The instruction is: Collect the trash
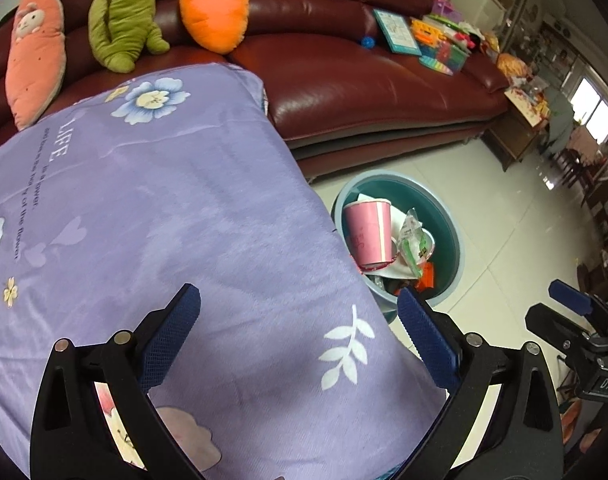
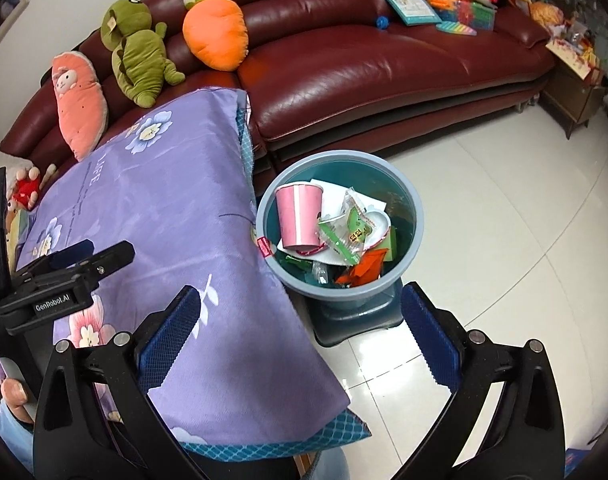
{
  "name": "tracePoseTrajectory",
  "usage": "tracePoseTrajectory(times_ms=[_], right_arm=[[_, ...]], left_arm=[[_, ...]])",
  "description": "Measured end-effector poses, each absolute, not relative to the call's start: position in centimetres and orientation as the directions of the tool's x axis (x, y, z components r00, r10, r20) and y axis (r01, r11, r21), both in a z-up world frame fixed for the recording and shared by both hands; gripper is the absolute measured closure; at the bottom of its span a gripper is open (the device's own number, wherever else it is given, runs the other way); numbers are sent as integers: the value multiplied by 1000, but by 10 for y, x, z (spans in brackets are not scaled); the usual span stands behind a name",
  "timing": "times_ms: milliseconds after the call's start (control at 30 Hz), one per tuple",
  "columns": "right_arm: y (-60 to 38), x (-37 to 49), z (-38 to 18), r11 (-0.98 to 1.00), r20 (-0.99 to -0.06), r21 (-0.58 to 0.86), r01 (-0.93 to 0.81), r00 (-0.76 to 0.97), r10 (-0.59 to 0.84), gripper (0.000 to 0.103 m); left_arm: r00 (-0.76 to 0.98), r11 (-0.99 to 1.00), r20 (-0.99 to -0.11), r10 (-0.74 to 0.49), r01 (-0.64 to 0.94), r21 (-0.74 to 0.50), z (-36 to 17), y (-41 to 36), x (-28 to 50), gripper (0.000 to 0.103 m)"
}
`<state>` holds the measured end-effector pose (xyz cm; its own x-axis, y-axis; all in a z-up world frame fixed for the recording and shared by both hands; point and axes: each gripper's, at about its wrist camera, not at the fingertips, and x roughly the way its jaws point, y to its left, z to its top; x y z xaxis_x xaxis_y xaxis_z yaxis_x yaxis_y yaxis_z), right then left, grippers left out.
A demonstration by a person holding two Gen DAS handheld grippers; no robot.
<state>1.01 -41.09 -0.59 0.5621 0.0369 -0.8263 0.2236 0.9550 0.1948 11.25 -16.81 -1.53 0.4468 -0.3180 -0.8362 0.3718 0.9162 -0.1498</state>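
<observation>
A blue-grey trash bin (image 2: 418, 216) stands on the floor beside the cloth-covered table; it also shows in the left wrist view (image 1: 456, 240). It holds a pink paper cup (image 2: 298, 214), green-and-clear wrappers (image 2: 348, 232), white paper and orange scraps (image 2: 364, 266). The cup shows in the left wrist view too (image 1: 368, 232). My left gripper (image 1: 300, 332) is open and empty above the purple cloth (image 1: 164, 200). My right gripper (image 2: 300, 332) is open and empty, over the table's edge just in front of the bin. Each gripper appears at the side of the other's view.
A dark red leather sofa (image 2: 364, 68) runs behind, with plush toys (image 2: 216, 36) at the left and books and toys (image 2: 436, 4) at the right. White tiled floor (image 2: 504, 220) lies to the right of the bin. A wooden side table (image 2: 572, 92) stands far right.
</observation>
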Motion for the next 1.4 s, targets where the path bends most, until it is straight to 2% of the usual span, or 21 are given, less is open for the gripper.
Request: tracePoseTrajectory(times_ms=[267,567,1400], right_arm=[[-397,-14,0,963,-814,151,225,580,-8,7],[-395,-24,-3,955,-805,184,234,593,10,7],[-404,-1,-22,944,-826,199,264,564,16,7]], left_arm=[[463,921,-829,-315,360,-149,-11,-156,88,4],[467,922,-831,-301,365,-130,-13,-153,74,4],[472,912,-834,-286,401,-86,-32,-169,75,4]])
